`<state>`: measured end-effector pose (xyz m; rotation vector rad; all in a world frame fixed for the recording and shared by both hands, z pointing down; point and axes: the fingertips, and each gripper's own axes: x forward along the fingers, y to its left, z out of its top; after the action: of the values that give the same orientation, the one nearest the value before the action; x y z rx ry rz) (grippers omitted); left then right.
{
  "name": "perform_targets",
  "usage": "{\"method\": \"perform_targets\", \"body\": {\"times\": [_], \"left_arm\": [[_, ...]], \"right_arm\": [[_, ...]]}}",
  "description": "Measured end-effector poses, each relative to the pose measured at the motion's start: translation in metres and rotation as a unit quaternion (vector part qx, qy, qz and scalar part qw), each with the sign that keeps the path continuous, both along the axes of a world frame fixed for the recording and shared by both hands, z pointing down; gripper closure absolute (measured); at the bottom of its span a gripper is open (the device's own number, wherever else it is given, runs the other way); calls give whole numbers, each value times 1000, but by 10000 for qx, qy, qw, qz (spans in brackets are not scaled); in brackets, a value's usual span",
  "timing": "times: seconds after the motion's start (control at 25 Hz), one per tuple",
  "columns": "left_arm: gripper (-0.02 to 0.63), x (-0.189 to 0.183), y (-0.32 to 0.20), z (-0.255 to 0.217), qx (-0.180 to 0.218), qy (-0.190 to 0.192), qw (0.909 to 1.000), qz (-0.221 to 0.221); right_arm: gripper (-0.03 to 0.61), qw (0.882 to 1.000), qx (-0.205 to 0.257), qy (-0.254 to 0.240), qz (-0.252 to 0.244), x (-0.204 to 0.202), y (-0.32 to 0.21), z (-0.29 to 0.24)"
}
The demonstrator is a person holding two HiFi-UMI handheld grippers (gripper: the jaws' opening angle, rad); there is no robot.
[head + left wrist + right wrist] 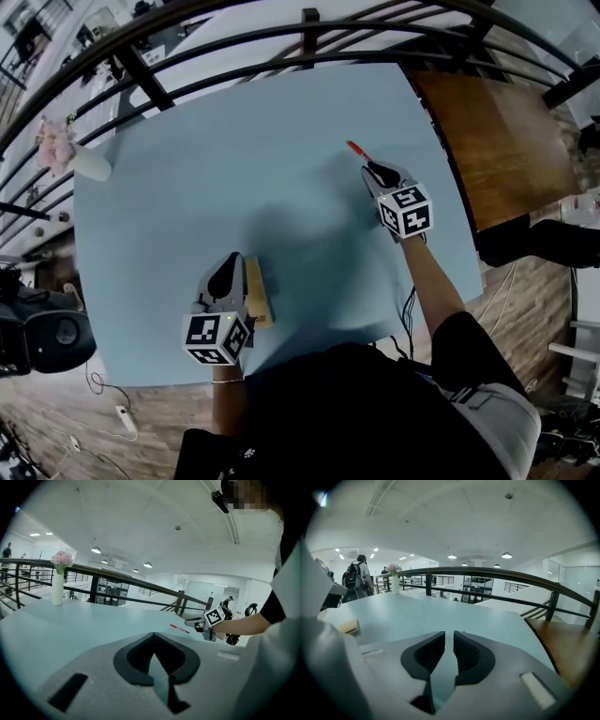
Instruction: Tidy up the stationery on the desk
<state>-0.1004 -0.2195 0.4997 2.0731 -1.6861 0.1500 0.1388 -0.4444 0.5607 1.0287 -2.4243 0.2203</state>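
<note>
A red pen point(356, 150) lies on the pale blue desk point(234, 187) toward its far right. My right gripper point(374, 171) hovers just short of the pen's near end; its jaws stand a little apart with nothing between them point(449, 637). The left gripper view shows the same pen point(179, 628) beside that gripper point(194, 623). At the near edge, my left gripper point(223, 274) is shut and empty point(153, 641), alongside a flat yellow block point(258, 292), which also shows in the right gripper view point(348, 626).
A white vase with pink flowers point(84, 161) stands at the desk's far left corner. A dark curved railing point(309, 42) runs behind the desk. A brown wooden table point(497, 141) adjoins on the right. A black camera point(42, 337) sits off the left edge.
</note>
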Motion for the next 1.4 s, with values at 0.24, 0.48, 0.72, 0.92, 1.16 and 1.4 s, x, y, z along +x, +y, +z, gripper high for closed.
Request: {"method": "perform_targets", "body": {"times": [0.24, 0.48, 0.72, 0.92, 1.16, 1.4], "left_arm": [[617, -15, 2, 5, -86, -47, 9996, -247], [617, -24, 3, 11, -192, -51, 9990, -398], [617, -28, 6, 12, -214, -119, 9984, -511], [617, -34, 11, 12, -227, -111, 9974, -669], [617, -32, 17, 7, -213, -103, 9969, -746], [617, -35, 28, -1, -141, -149, 9959, -877]], "right_arm": [[491, 9987, -246, 439, 26, 11, -28, 32], [466, 9952, -556, 806, -16, 20, -43, 59], [465, 9931, -738, 907, 37, 24, -48, 73], [485, 9912, -863, 999, -95, 20, -48, 79], [527, 9911, -904, 975, -21, 20, -44, 77], [528, 9928, -778, 905, 85, 18, -38, 68]]}}
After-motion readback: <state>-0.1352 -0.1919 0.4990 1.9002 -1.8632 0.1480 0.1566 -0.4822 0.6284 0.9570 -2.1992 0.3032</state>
